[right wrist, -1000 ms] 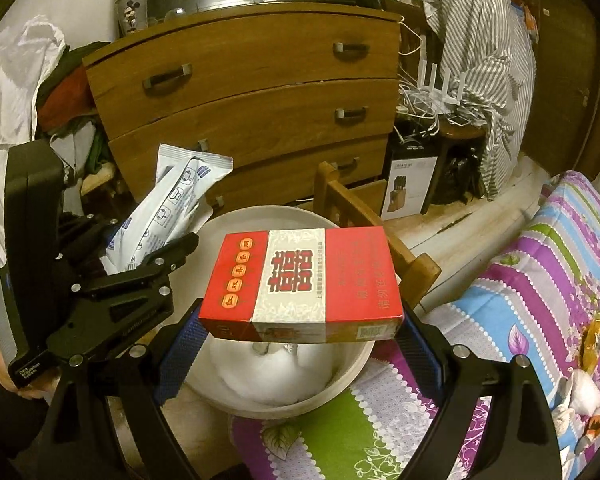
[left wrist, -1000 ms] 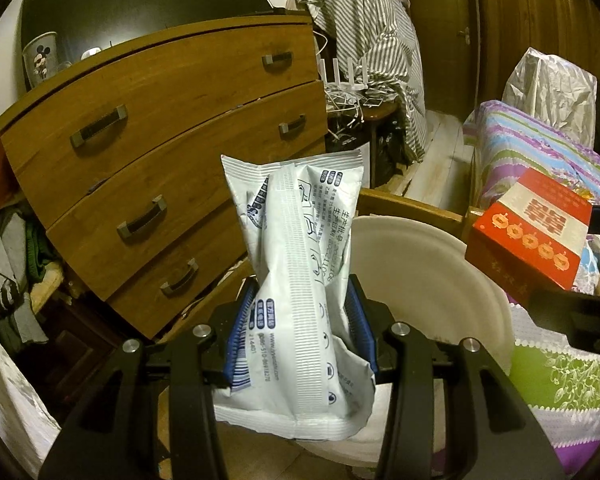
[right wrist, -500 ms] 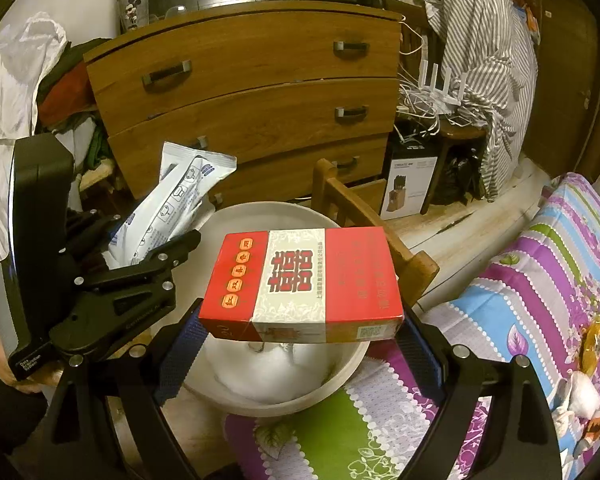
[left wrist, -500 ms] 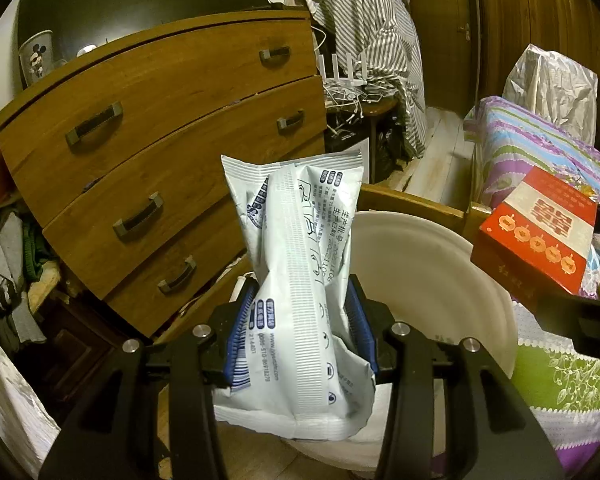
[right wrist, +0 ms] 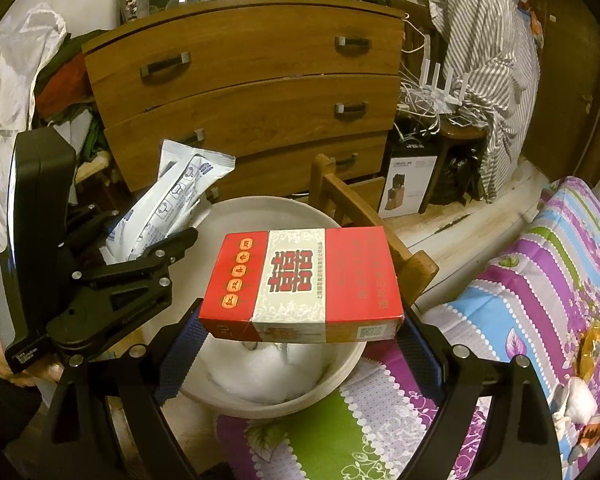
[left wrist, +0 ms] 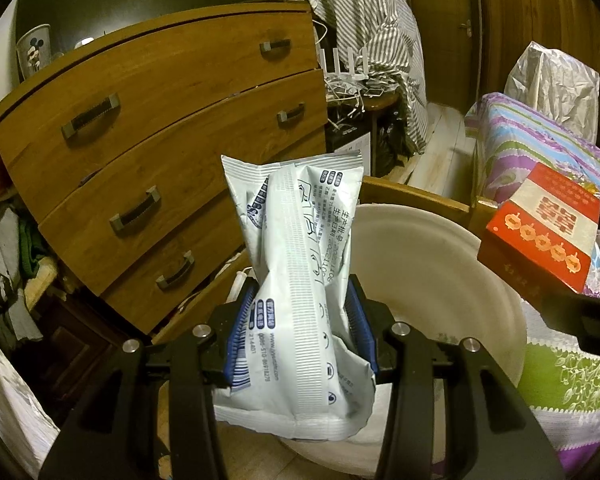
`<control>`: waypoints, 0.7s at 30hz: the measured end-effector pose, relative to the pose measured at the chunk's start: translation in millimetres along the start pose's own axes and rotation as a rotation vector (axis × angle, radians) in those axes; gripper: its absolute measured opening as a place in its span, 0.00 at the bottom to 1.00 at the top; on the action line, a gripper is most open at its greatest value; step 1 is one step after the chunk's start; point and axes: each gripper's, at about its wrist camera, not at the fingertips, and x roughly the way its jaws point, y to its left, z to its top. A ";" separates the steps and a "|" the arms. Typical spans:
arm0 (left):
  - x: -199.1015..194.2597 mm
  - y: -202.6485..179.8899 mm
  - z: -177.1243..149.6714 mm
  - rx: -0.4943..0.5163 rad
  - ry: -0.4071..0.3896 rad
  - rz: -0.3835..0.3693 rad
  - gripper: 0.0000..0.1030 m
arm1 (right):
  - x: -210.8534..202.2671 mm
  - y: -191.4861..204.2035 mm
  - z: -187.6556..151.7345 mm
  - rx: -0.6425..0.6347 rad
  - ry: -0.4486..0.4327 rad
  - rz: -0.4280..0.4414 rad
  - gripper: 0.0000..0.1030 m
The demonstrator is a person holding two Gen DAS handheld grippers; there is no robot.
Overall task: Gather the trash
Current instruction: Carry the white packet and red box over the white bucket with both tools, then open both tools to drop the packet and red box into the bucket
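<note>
Holding trash over the white bin | left gripper pinches white wrapper | right gripper clamps red box | next: spread jaws, drop both in.

1. Right gripper has the red and white box clamped flat between its blue pads, right over the white bin.
2. Left gripper pokes in from the left, pinching a white wrapper above the bin's rim.
3. Wooden dresser sits behind, flowery bedspread on the right.
</note>
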 end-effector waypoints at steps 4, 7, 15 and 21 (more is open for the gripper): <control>3.8 4.3 0.8 -0.011 0.009 -0.009 0.42 | 0.9 -0.3 0.7 0.001 -0.001 -0.002 0.87; 4.9 9.8 2.6 -0.031 0.016 -0.031 0.42 | 1.7 -0.8 2.3 -0.009 -0.004 -0.005 0.87; 9.1 25.2 9.8 -0.069 0.018 -0.055 0.51 | 5.2 4.4 5.6 -0.060 -0.011 -0.012 0.91; 18.0 35.2 8.8 -0.113 0.052 -0.108 0.51 | 8.3 1.3 4.2 -0.052 -0.017 -0.014 0.91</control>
